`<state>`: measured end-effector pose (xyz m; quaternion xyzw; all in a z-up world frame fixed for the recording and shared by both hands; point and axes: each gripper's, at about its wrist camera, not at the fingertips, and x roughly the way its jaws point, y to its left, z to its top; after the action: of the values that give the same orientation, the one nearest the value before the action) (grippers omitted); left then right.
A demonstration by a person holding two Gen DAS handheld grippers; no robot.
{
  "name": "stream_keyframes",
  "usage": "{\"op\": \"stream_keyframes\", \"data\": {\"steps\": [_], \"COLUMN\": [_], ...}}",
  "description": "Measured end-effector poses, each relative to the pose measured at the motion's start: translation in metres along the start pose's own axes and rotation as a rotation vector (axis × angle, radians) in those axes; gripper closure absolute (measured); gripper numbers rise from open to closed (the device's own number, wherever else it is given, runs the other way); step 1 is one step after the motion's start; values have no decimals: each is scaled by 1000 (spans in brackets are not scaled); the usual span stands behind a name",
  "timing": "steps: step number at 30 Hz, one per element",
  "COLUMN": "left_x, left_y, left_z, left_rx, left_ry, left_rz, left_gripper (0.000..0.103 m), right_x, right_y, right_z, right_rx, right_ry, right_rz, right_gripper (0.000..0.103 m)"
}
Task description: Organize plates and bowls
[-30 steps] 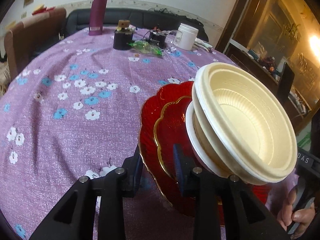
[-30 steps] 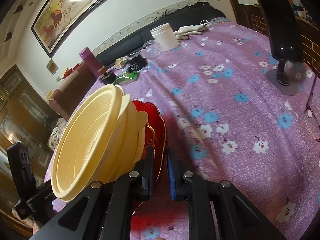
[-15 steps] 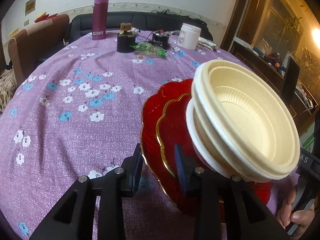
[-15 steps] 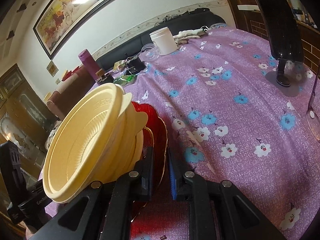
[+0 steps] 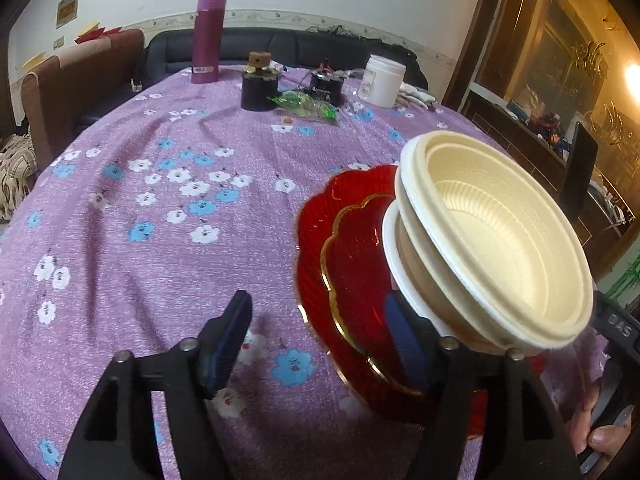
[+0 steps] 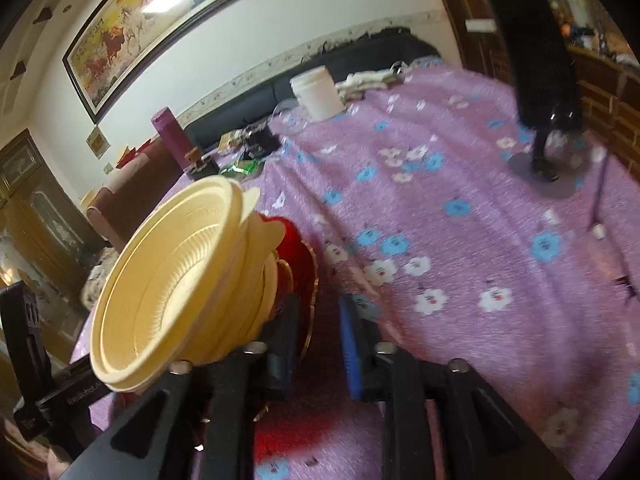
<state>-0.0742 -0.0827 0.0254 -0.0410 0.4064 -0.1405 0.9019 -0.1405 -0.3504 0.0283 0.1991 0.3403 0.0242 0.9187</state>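
Left gripper (image 5: 316,344): jaws spread wide, having just been opening. The rims of the red plates (image 5: 352,260) stand between them; the left pad is clear of the plates, over bare cloth, and the right pad lies against or just beside the face of the inner plate. No pinch is evident.

Right gripper (image 6: 320,340): jaws parted by a moderate gap, also having just been opening. The gold-edged rim of the red plates (image 6: 300,268) sits in the gap beside the left pad; the right pad stands apart from it. This view is blurred, so whether the left pad still touches the rim cannot be told for certain.

Task items: two red scalloped plates with gold rims, nested one within the other, stand tilted steeply on edge on the worktop (image 5: 140,240), which bears a purple flowered cloth. Stacked cream plastic bowls (image 5: 500,240) lean on the plates' inner face, mouths turned sideways and upward; in the right wrist view the same bowls (image 6: 172,280) open toward the camera's left.

Far end of the worktop: a magenta flask (image 5: 209,36), a black pot (image 5: 259,92) with a cork on top, a green wrapper (image 5: 304,104) and a white jar (image 5: 382,80). A hand (image 5: 592,436) shows at the lower right, holding the other device.
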Motion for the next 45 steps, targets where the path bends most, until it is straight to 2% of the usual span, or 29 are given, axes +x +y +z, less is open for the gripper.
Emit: {"op": "stream_keyframes", "data": {"steps": [1,2,6,8,9,13,15,19,23,30,42,45], "left_x": [-2,-5,-18,-24,-30,-48,-56,-70,-79,-83,-90,-91], "left_y": [2,4,13,18,20,23,19,10,1,-20,-33,-37], "left_z": [-1,-3,-13,-20,-24,-35,-39,-43,-47,-51,-51,-52], "left_rx": [-3,-8,-19,-23,-32,-42,-34,7,39,129,164,174], "left_ry": [-2,-7,-19,-25,-41,-129,-172,-257,-317,-348,-397,-395], "left_rz": [2,2,-4,-17,-35,-31,-14,32,79,131,164,231], "left_gripper": [30,29,24,23,21,18,16,11,5,3,0,0], "right_x": [-8,-13,-33,-40,-42,-50,-53,-63,-67,-66,-70,-73], "right_y": [-2,-3,-13,-20,-23,-21,-16,-5,-3,-3,0,1], "right_z": [-2,-3,-10,-14,-15,-20,-22,-28,-27,-27,-30,-31], "right_rx": [-5,-3,-1,17,26,13,-13,-74,-84,-82,-92,-98], "right_ry": [-18,-31,-73,-90,-92,-129,-153,-217,-244,-247,-268,-286], "right_rz": [-11,-14,-50,-62,-62,-61,-63,-66,-56,-55,-43,-36], "right_gripper": [58,52,50,45,45,42,42,34,27,25,19,16]}}
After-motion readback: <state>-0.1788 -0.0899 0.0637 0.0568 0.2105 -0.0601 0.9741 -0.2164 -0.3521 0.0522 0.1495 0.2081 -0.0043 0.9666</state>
